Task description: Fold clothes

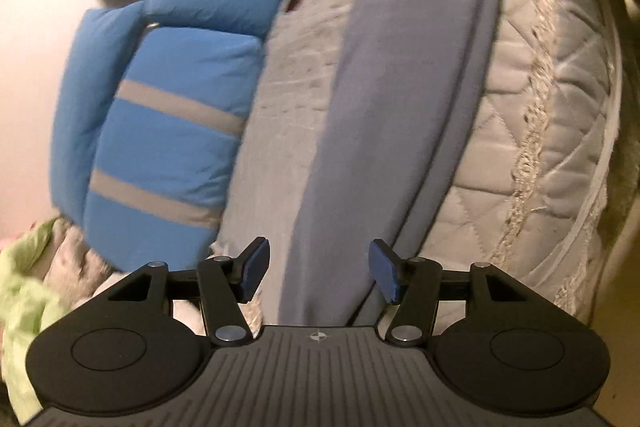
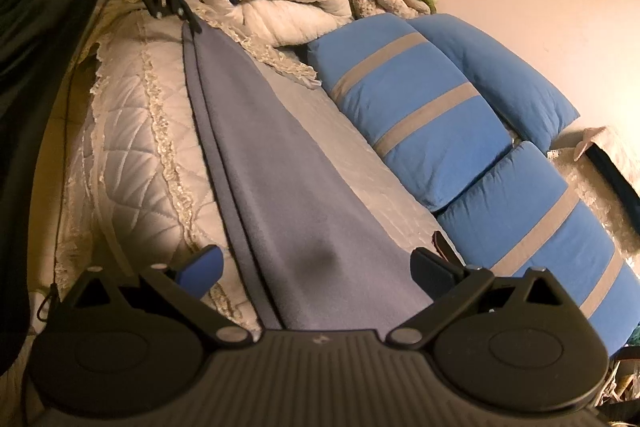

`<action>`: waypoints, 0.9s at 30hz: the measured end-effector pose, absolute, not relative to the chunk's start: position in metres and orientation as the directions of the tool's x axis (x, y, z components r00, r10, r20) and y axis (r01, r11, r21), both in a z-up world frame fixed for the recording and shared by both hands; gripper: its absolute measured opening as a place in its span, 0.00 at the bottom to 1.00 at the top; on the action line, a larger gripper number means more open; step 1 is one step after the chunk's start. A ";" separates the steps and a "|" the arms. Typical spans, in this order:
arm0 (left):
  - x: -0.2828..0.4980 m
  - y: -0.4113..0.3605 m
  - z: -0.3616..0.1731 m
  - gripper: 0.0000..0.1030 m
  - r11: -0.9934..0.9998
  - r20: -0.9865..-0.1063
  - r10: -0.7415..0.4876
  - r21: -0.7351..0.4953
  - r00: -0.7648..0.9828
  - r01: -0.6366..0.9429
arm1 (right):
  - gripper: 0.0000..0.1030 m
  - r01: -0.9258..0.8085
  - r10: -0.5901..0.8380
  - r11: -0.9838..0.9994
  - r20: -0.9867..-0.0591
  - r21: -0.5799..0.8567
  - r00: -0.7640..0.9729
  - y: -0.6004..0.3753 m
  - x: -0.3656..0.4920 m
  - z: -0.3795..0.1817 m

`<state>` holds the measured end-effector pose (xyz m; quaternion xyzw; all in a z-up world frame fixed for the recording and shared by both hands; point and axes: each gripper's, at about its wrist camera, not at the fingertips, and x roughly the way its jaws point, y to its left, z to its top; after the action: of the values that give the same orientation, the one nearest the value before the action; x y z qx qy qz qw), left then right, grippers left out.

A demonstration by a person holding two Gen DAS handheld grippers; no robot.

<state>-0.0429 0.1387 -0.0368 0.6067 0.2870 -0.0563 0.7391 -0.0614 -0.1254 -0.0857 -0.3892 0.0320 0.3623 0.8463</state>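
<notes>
Now the long grey-blue fleece cloth (image 2: 280, 163), folded lengthwise, lies flat along the quilted cream bed (image 2: 128, 131); both grippers' fingers (image 1: 256, 269) (image 2: 204, 263) stand apart, empty.

Both wrist cameras are looking down along the grey-blue cloth (image 1: 360, 115) from opposite ends, sharing the blue striped cushions (image 2: 420, 107).

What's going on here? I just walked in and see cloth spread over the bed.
A person is folding a grey-blue cloth on a quilted bed, with a tool in each hand. The cloth lies in a long doubled strip beside blue striped pillows. The left tool is at one end, the right tool at the other. Both are open, gripping nothing.
</notes>
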 end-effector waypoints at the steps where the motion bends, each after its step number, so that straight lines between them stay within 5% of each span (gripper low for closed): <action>1: -0.039 0.140 -0.041 0.52 0.248 -0.506 0.269 0.859 0.820 0.448 | 1.00 -0.637 0.589 0.433 -0.335 -0.637 0.735 -0.126 -0.062 -0.086; 9: -0.039 0.139 -0.060 0.42 0.157 -0.525 0.257 0.851 0.812 0.500 | 1.00 -0.638 0.570 0.462 -0.344 -0.616 0.746 -0.124 -0.054 -0.082; 15: -0.040 0.128 -0.064 0.21 0.105 -0.527 0.225 0.849 0.820 0.518 | 1.00 -0.608 0.518 0.489 -0.352 -0.626 0.779 -0.113 -0.052 -0.078; 17: -0.041 0.127 -0.066 0.06 0.087 -0.531 0.220 0.846 0.818 0.526 | 0.99 -0.599 0.509 0.470 -0.355 -0.649 0.784 -0.108 -0.053 -0.080; 27: -0.042 0.127 -0.056 0.03 0.136 -0.523 0.198 0.852 0.829 0.505 | 0.94 -0.573 0.514 0.423 -0.335 -0.702 0.790 -0.109 -0.053 -0.081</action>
<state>-0.0422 0.1271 -0.0556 0.6479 0.2712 -0.1094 0.7033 -0.0525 -0.1087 -0.0814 -0.4294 0.0343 0.3224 0.8429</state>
